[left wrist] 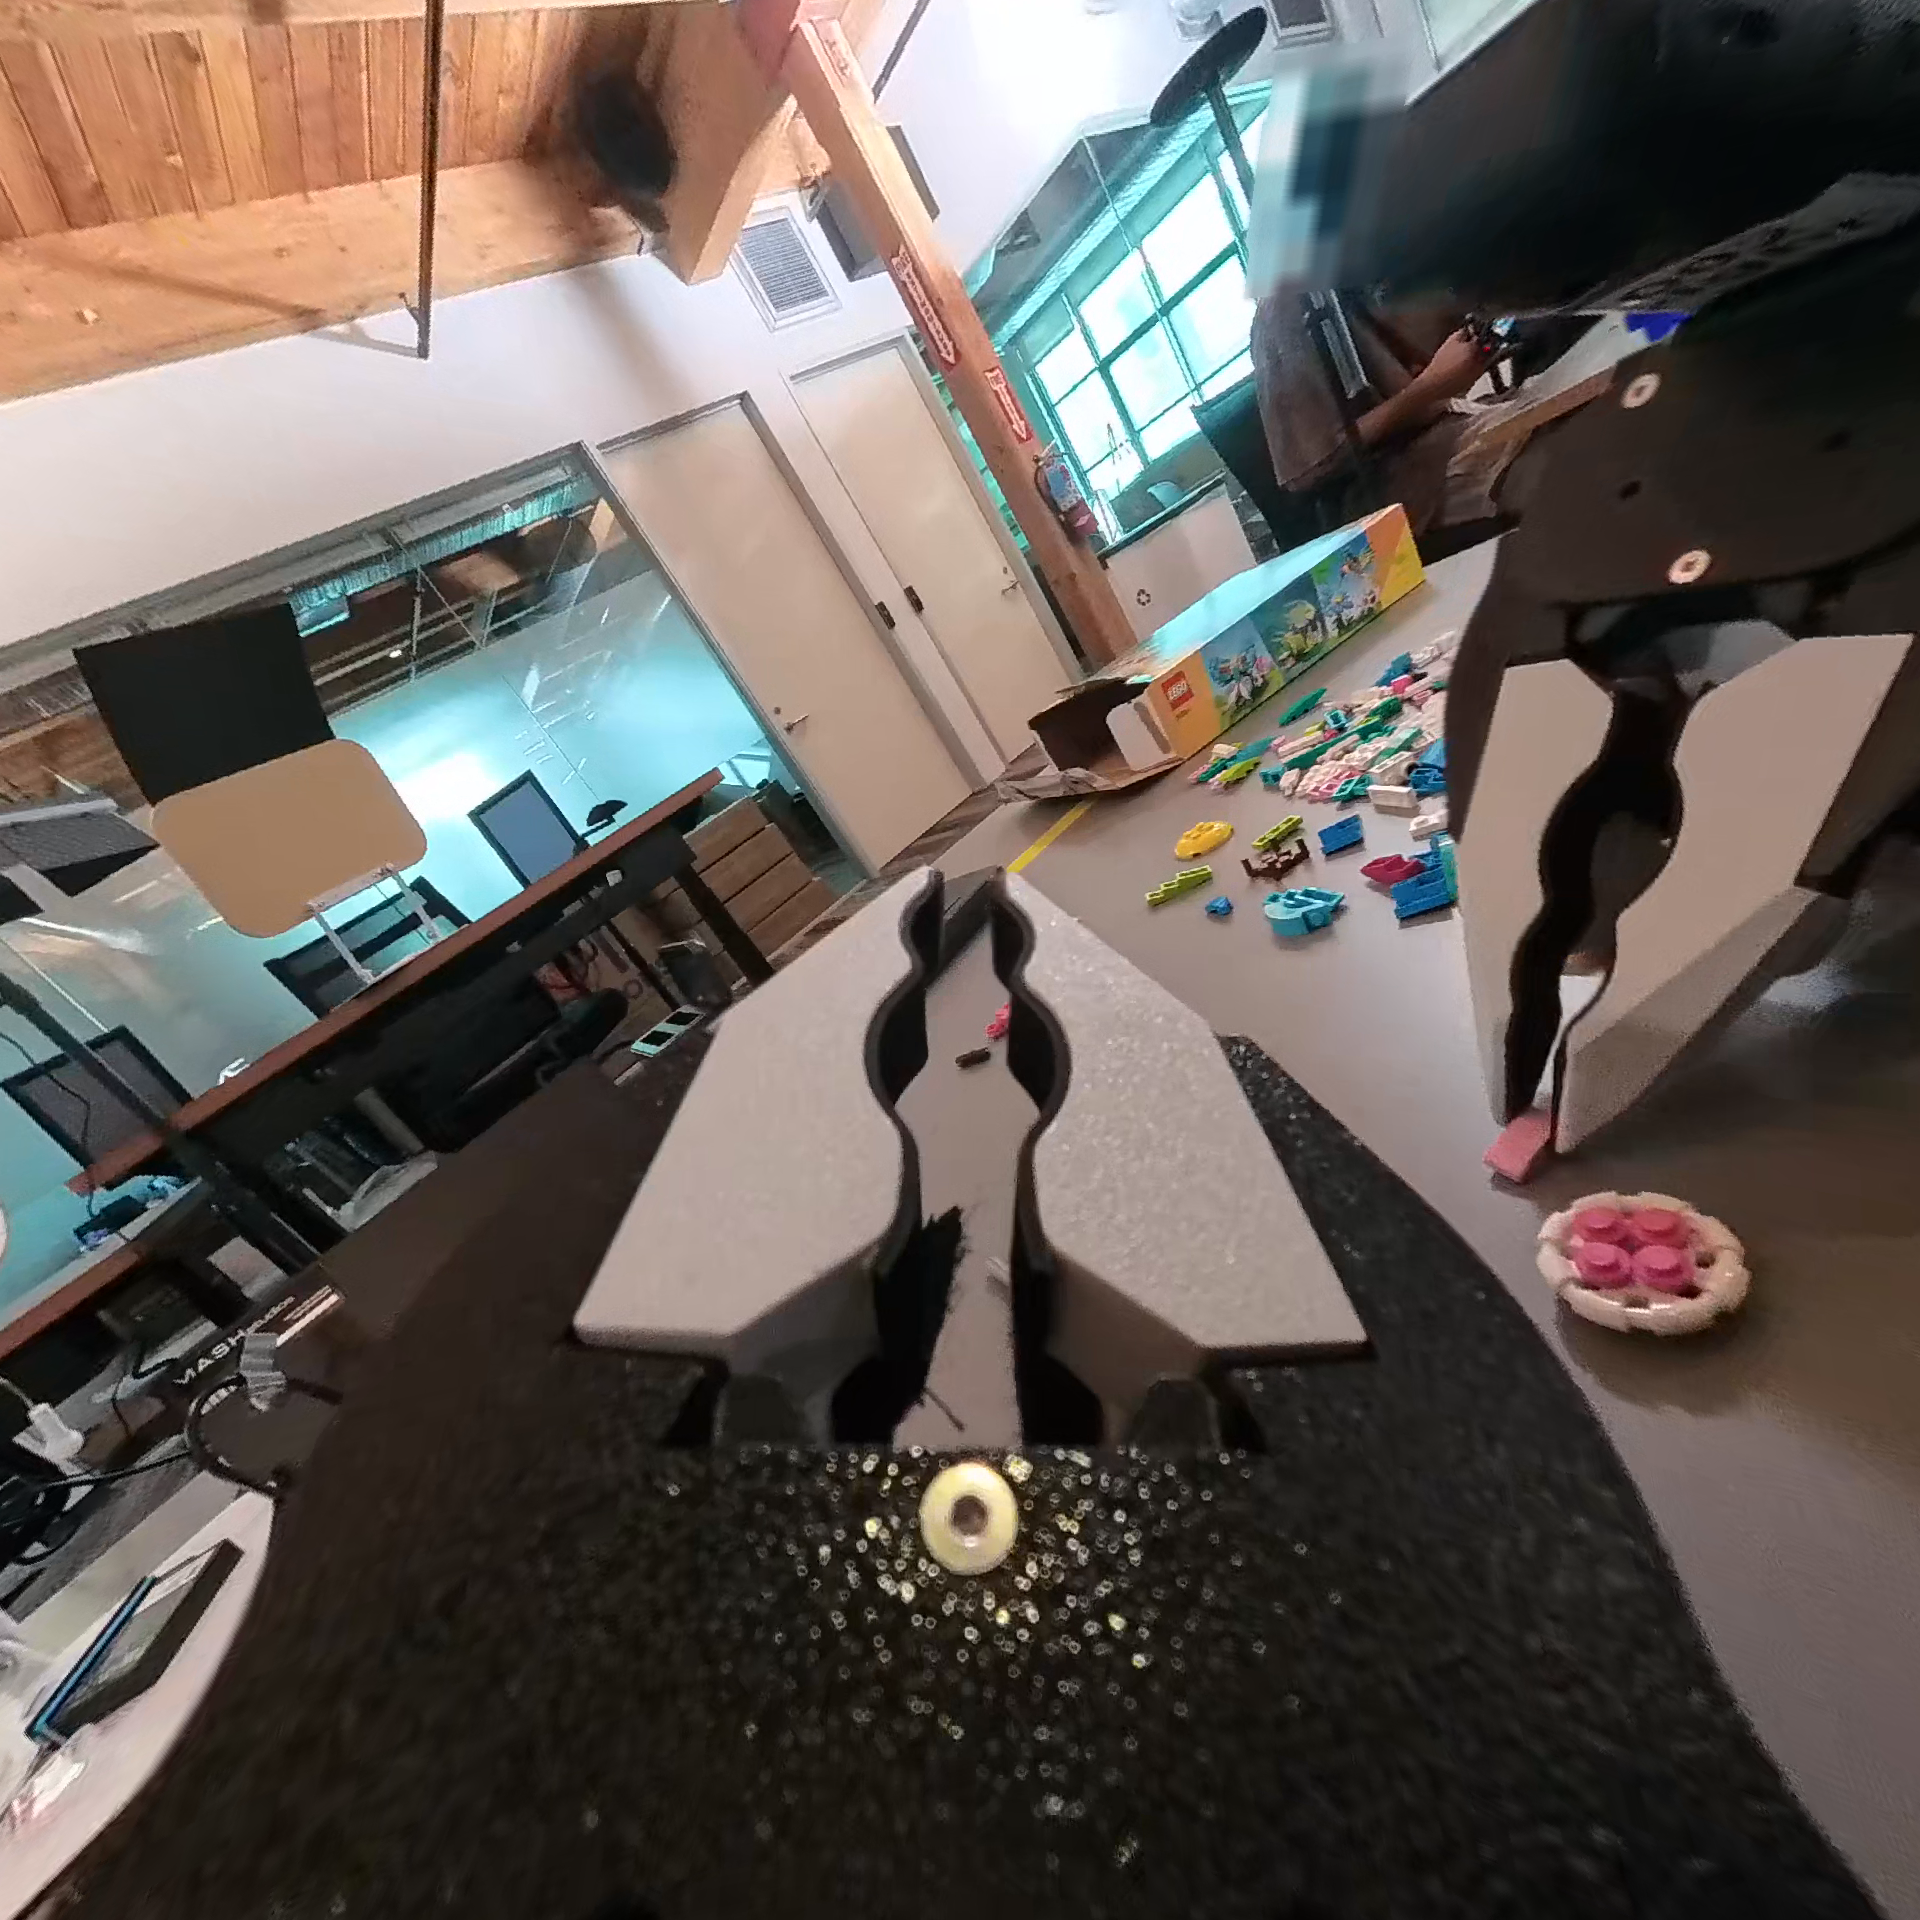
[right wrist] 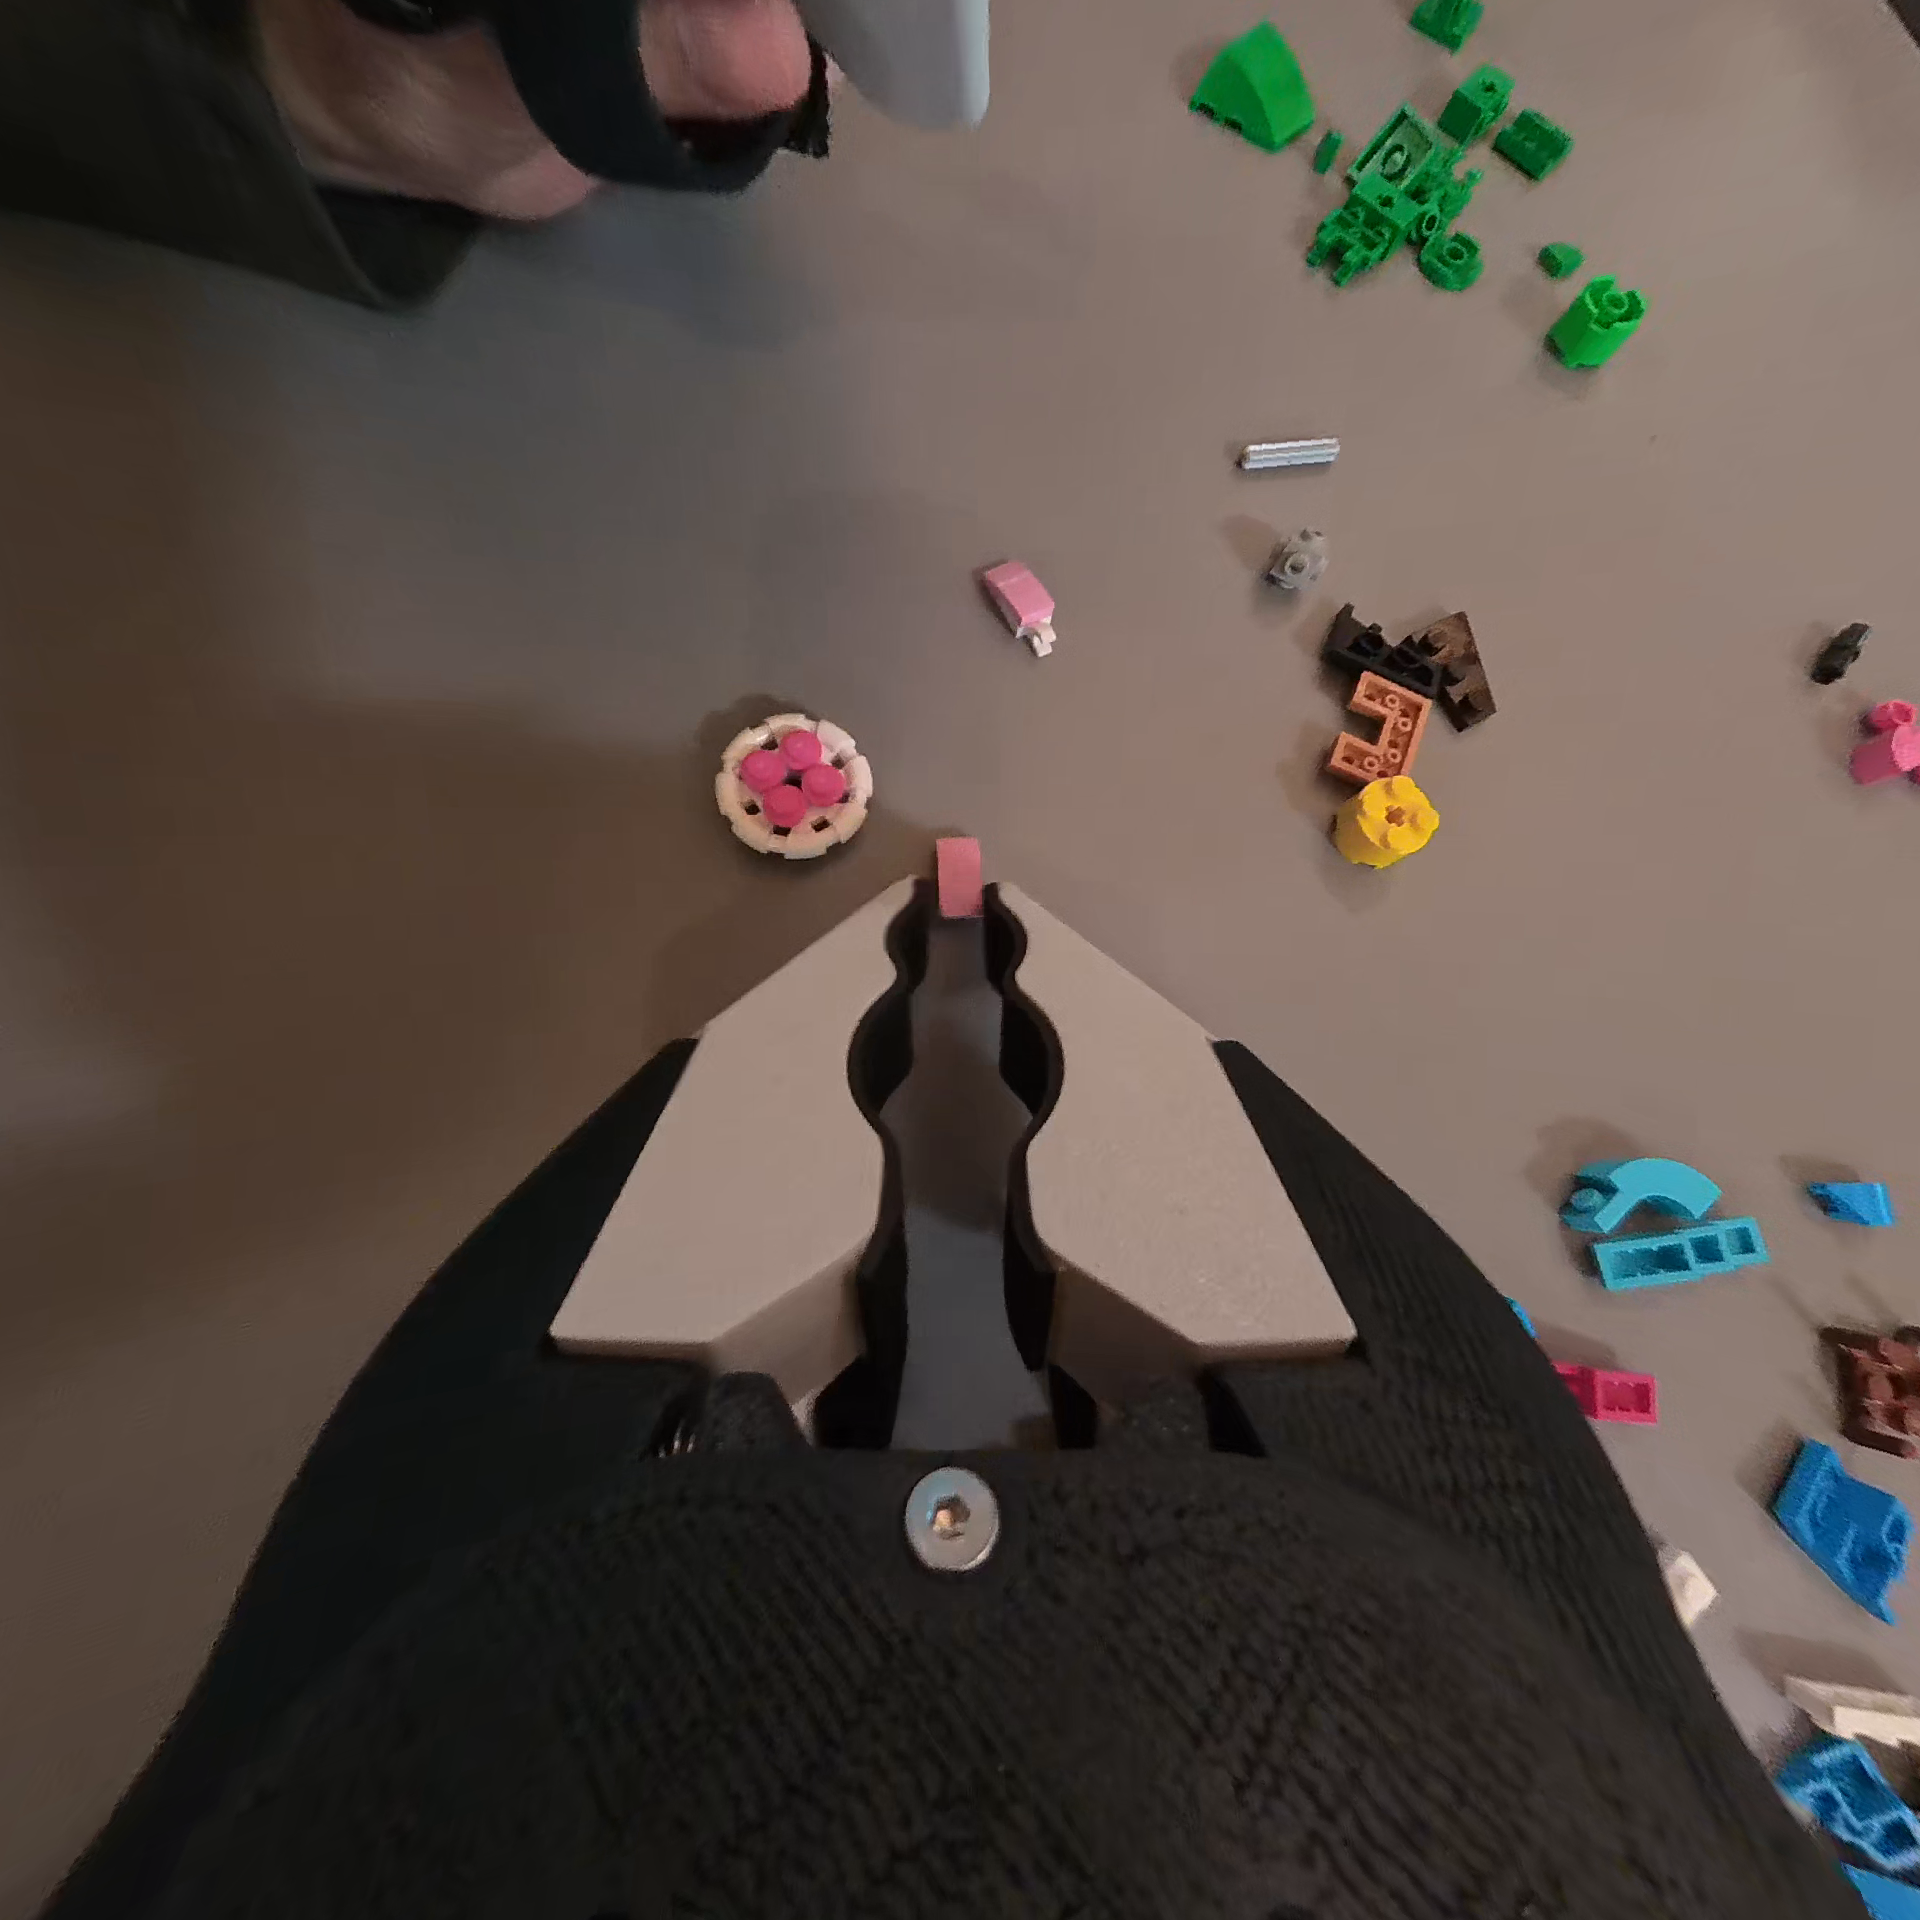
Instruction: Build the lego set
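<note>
My right gripper (right wrist: 961,891) is shut on a small light pink piece (right wrist: 957,878) at its tips. In the left wrist view the right gripper (left wrist: 1538,1127) points down and the pink piece (left wrist: 1515,1155) touches the grey table (left wrist: 1195,1039). A round white piece with a cluster of dark pink studs (right wrist: 795,787) lies just left of it, apart from it; it also shows in the left wrist view (left wrist: 1642,1273). My left gripper (left wrist: 963,896) is held low over the table to the left, its jaws nearly together, with nothing clearly held.
Loose bricks lie to the right: green ones (right wrist: 1413,197), a brown and orange group (right wrist: 1397,681), a yellow round brick (right wrist: 1387,821), blue ones (right wrist: 1662,1231), a pink and white piece (right wrist: 1018,601). A set box (left wrist: 1288,644) and a brick pile (left wrist: 1351,748) lie farther off. A person (left wrist: 1351,416) sits beyond. About 12 centimetres separates my left fingertips from my right.
</note>
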A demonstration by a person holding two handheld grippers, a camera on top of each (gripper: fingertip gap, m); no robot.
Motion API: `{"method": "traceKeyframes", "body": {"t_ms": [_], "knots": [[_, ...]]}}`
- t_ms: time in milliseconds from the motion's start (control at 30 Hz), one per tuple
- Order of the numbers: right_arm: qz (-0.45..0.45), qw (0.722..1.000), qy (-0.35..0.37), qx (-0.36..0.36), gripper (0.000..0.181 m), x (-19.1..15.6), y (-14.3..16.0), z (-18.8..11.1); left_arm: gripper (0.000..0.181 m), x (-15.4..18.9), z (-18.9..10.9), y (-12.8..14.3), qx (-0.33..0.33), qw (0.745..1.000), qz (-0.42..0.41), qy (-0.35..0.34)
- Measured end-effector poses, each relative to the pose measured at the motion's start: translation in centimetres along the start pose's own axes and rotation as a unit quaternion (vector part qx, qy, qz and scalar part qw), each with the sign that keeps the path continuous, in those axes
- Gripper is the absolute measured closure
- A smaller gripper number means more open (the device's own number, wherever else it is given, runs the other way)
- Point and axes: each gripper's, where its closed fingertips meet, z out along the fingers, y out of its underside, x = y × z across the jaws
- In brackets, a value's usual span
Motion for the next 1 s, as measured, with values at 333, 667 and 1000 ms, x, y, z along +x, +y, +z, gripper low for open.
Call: {"method": "traceKeyframes", "body": {"t_ms": [333,667,1000], "knots": [[0.137,0.976,0.163,-0.043,0.168,8.6,6.0,-10.6,0.171,-0.1,0.0,0.0,0.002,1.0,-0.019,0.001],[0.143,0.965,0.184,-0.119,0.173,12.9,10.8,-11.1,0.17,0.7,0.3,0.1,0.001,0.999,-0.032,0.022],[0.183,0.968,0.026,-0.168,0.175,8.7,10.9,-11.7,0.169,0.8,0.3,0.4,-0.003,0.999,-0.036,0.032]]}}
